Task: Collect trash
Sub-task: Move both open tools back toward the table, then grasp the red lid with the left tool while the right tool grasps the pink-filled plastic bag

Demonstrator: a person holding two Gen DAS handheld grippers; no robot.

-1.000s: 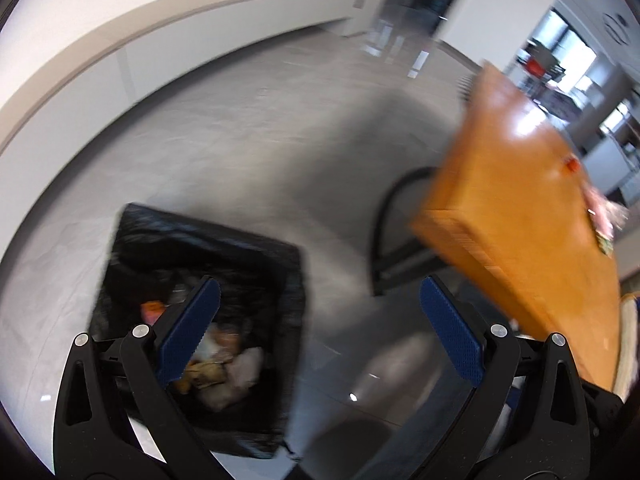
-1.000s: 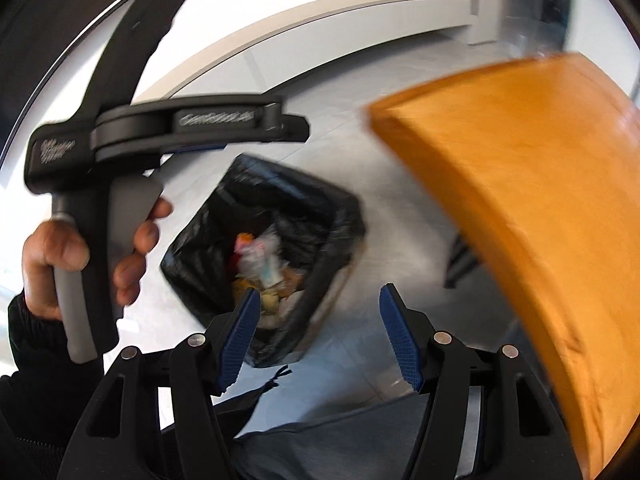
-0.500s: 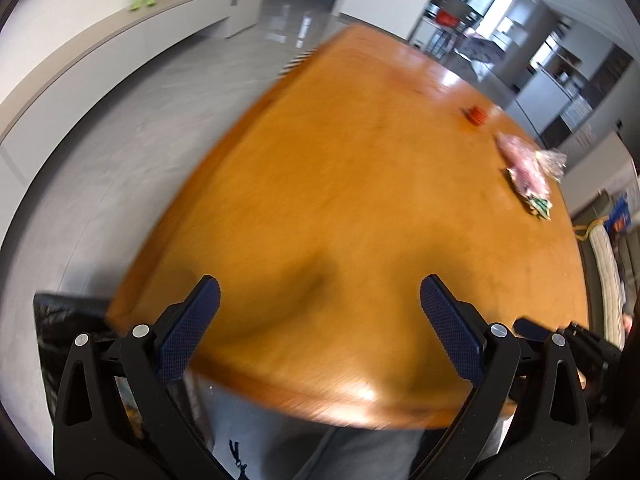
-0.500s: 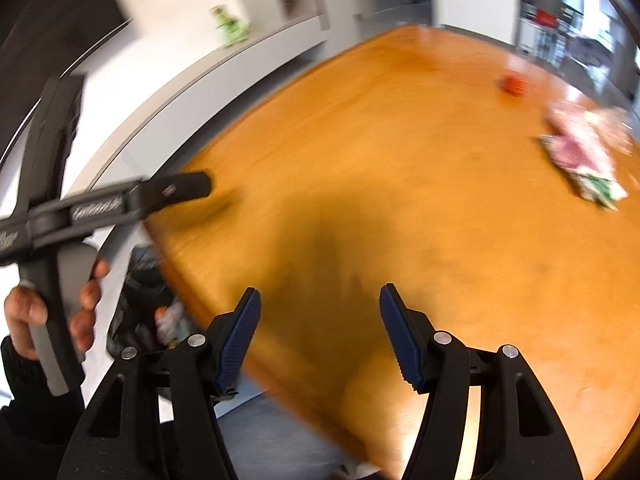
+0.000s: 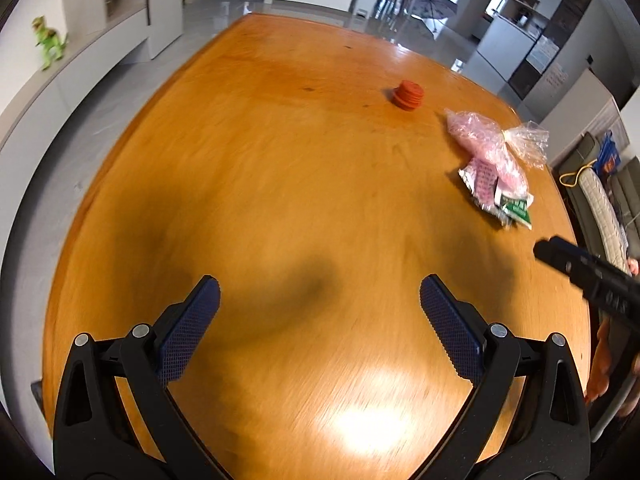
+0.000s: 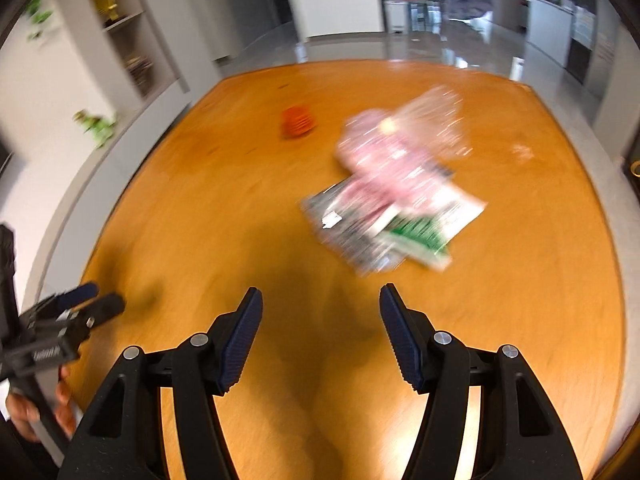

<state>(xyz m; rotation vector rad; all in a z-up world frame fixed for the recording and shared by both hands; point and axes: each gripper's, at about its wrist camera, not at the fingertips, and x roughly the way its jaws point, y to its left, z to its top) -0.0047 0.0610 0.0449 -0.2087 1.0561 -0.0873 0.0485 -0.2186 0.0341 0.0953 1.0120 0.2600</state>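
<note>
Right wrist view has my right tool [image 6: 320, 300] gaping empty just short of the wrapper pile [image 6: 394, 204] on the worktop [image 6: 180, 220], left tool [image 5: 319, 294] open too, so I'd reach and pinch next.

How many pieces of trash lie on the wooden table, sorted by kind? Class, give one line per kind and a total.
Red ridged cap: 1
Pink plastic bag with a clear tied end: 1
Flat printed wrappers under the bag: 2, one silver-pink, one green and white
Total: 4 pieces on the table. The wrappers overlap, so 2 is my best reading.
</note>
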